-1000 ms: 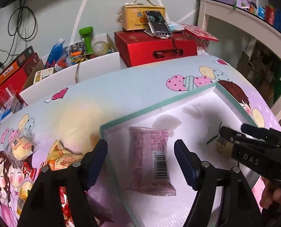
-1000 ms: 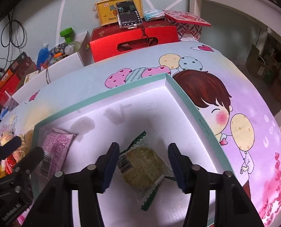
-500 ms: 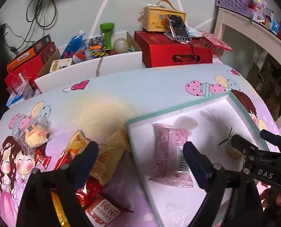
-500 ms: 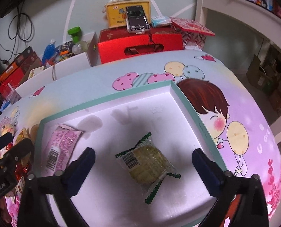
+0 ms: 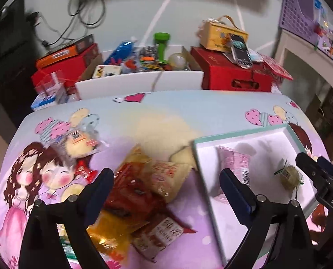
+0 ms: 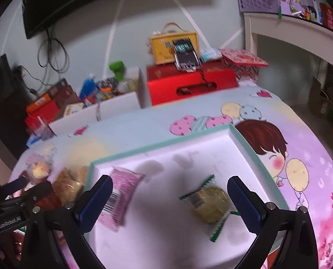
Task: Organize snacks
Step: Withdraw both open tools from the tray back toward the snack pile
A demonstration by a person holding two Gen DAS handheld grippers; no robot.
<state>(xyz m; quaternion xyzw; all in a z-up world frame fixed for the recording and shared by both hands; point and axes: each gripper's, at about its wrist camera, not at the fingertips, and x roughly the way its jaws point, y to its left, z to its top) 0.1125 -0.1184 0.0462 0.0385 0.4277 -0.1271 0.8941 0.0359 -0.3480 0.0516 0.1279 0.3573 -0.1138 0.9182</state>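
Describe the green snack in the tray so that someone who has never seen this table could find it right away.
Find the white tray with the teal rim on the cartoon tablecloth. Two snacks lie in it: the green snack is the round cake in a clear wrapper with green zigzag ends, right of the flat pink packet.

Home room: cartoon tablecloth [image 5: 166, 112], cluttered boxes [image 5: 233, 76], wall shelf [image 6: 289, 24].

Left fingers [image 5: 100, 192] hide part of the blurred snack pile [image 5: 144, 204]; its print is unreadable.

Two snack packets [image 6: 121, 196] lie in the tray [image 6: 244, 143]; a snack pile [image 5: 144, 190] sits left.
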